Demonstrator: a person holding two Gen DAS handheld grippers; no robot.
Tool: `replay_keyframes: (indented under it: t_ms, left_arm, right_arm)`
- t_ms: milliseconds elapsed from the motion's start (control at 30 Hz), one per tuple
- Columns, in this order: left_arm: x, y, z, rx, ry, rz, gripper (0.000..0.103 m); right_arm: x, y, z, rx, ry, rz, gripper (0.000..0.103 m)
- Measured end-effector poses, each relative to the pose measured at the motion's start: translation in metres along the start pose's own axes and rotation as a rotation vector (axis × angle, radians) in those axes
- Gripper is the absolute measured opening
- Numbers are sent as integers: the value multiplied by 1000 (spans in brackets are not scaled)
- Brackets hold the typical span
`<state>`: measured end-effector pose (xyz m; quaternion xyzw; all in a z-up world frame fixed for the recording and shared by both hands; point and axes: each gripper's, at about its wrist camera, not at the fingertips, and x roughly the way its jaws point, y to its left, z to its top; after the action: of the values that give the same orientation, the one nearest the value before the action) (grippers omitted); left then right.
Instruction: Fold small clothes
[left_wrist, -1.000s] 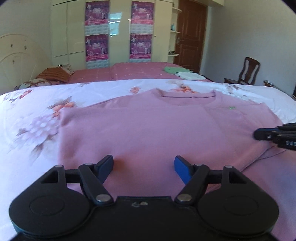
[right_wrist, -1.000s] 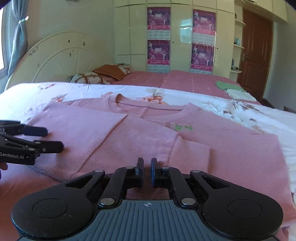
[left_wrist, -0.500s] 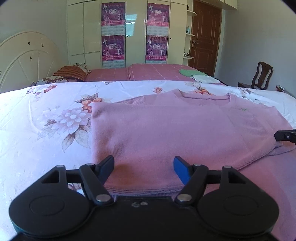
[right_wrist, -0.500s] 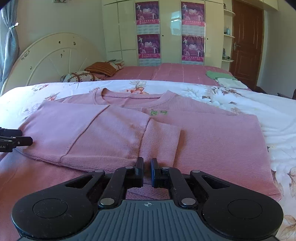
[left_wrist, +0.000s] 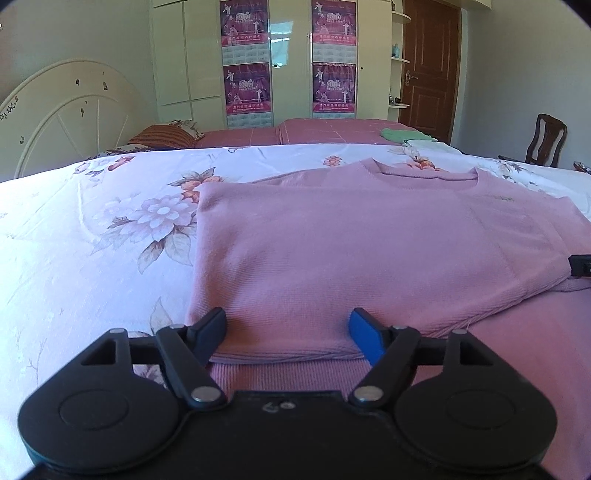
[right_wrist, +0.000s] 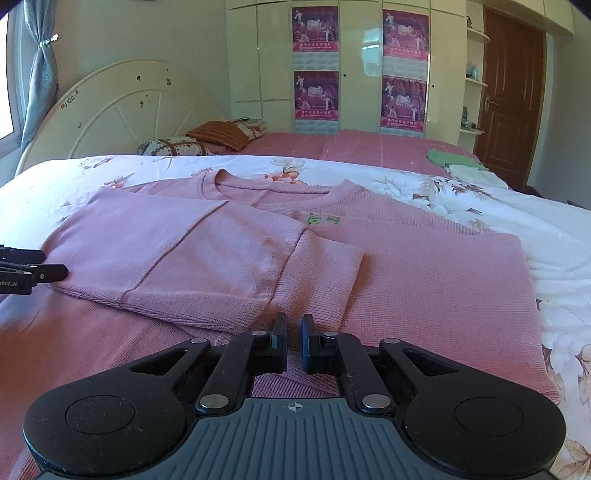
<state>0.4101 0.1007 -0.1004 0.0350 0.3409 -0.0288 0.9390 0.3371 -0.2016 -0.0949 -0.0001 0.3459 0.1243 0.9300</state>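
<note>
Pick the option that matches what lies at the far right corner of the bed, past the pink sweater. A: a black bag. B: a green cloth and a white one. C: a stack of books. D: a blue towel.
B: beyond the pink sweater, a green cloth lies beside a white cloth at the far edge of the bed.

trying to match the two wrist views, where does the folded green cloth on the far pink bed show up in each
Left wrist view: the green cloth lies right of centre in the upper part, on the far pink bed, left of the brown door.
Right wrist view: the green cloth sits far right, at about a third of the way down, below the door.
Shared landmark: the purple posters on the wardrobe.
</note>
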Motion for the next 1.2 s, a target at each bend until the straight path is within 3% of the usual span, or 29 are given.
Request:
replay_keyframes:
  t_ms: [133, 167, 233, 267, 300, 367, 600, 800, 967, 1100, 1200]
  left_arm:
    - [-11, 0, 11, 8, 54, 9, 72]
    - [-22, 0, 12, 17, 39, 7, 72]
    - [-46, 7, 2, 19, 3, -8, 75]
    - [-55, 13, -6, 1, 26, -9, 75]
    - [-64, 20, -16, -24, 48, -18, 75]
    - [-84, 37, -40, -90, 92, -46, 74]
    - [-161, 71, -107, -247, 181, -194, 71]
    - [-196, 85, -141, -370, 221, -361, 69]
    - [-211, 84, -168, -477, 233, -494, 67]
    - [-211, 89, -183, -604, 203, -532, 62]
    - [-198, 89, -180, -623, 195, -561, 59]
  right_arm:
    - [-2, -4, 4, 15, 20, 13, 5]
    - [-8, -9, 8, 46, 32, 16, 5]
    - [-36, -19, 8, 103, -35, 20, 5]
    - [-50, -24, 4, 113, -57, 24, 11]
    - [-63, -32, -2, 135, -38, 21, 37]
    - [-94, -50, -20, 210, -43, 38, 54]
    - [-200, -101, -86, 454, 88, 6, 54]
    - [-266, -117, -146, 695, 142, 82, 54]
    - [-291, -100, -182, 804, 158, 176, 54]
    - [-297, -83, -192, 832, 136, 215, 54]
    - [-289, -82, -188, 846, 123, 237, 53]
